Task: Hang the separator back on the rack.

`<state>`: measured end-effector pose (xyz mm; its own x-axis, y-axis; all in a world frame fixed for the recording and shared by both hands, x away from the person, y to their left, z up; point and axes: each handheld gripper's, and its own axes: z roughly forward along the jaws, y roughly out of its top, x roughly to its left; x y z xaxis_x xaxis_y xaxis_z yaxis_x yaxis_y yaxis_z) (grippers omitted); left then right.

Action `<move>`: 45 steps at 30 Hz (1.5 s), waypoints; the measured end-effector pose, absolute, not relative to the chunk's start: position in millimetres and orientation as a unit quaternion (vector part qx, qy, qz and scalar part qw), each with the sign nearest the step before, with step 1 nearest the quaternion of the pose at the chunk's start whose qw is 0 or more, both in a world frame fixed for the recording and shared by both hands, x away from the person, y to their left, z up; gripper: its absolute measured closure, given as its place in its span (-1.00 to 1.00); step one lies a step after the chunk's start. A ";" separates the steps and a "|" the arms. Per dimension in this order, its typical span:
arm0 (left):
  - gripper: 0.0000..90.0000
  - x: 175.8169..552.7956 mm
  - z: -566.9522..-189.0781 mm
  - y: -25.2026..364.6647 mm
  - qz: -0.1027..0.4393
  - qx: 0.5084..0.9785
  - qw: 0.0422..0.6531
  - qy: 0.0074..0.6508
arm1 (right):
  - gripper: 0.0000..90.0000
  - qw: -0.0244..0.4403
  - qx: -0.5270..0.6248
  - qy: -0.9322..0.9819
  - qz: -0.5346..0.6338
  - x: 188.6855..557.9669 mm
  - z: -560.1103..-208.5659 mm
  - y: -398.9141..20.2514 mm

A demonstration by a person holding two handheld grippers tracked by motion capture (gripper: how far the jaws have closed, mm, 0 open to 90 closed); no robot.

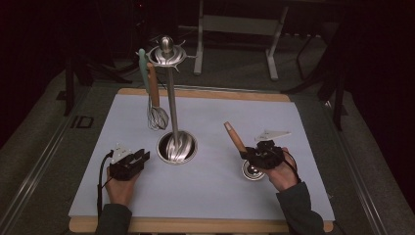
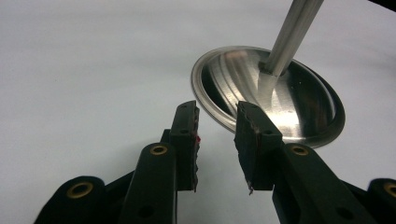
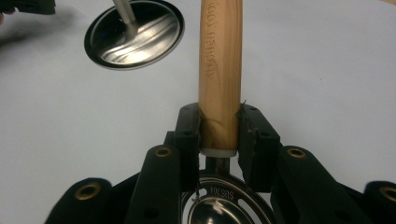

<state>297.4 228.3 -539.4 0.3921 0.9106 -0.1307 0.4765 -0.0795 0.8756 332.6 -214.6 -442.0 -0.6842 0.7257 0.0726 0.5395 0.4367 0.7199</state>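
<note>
Nearest our side of the worktop (image 1: 205, 196), we hold the right gripper (image 3: 219, 128) with its jaws clamped on the lower end of a wooden-handled steel ladle (image 1: 236, 138), just above the white collar where wood meets metal. Its bowl rests low by our hand, stamped rim showing in the right gripper view, and the handle tilts up and away toward the left. Our left gripper (image 2: 215, 135) hovers just beside the stand's base with its jaws narrowly apart, holding nothing.

Between the grippers rises the tall polished steel utensil stand (image 1: 172, 98), with a round dished base ribbed in swirls, a slim straight pole and a hooked crown with a ball top. From that crown hangs a wooden-handled wire whisk (image 1: 154, 98) beside a pale green utensil (image 1: 143, 68) whose head we cannot make out.

We judge the hanging partly done: two tools are up, and the ladle is grasped but not yet lifted to a hook. The smooth rounded wood looks grippy enough; the pale sheet under everything is matte and flat.
</note>
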 end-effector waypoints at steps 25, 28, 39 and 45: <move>0.55 297.4 -539.4 228.3 0.235 0.696 0.460 0.499 | 0.58 0.120 0.358 0.831 0.408 325.6 -429.6 -200.5; 0.55 297.4 -539.4 228.4 0.236 0.696 0.460 0.499 | 0.59 0.120 0.357 0.830 0.411 325.1 -428.2 -198.5; 0.55 297.5 -539.4 228.4 0.235 0.696 0.460 0.499 | 0.58 0.118 0.351 0.823 0.431 323.8 -420.8 -195.1; 0.54 297.5 -539.5 228.2 0.235 0.695 0.461 0.499 | 0.58 0.119 0.344 0.822 0.437 323.4 -415.3 -191.2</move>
<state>297.5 228.2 -539.5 0.3907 0.9109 -0.1328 0.4768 -0.0769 0.8756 323.4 -191.2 -415.3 -0.7348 0.6701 0.1049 0.4616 0.3808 0.8012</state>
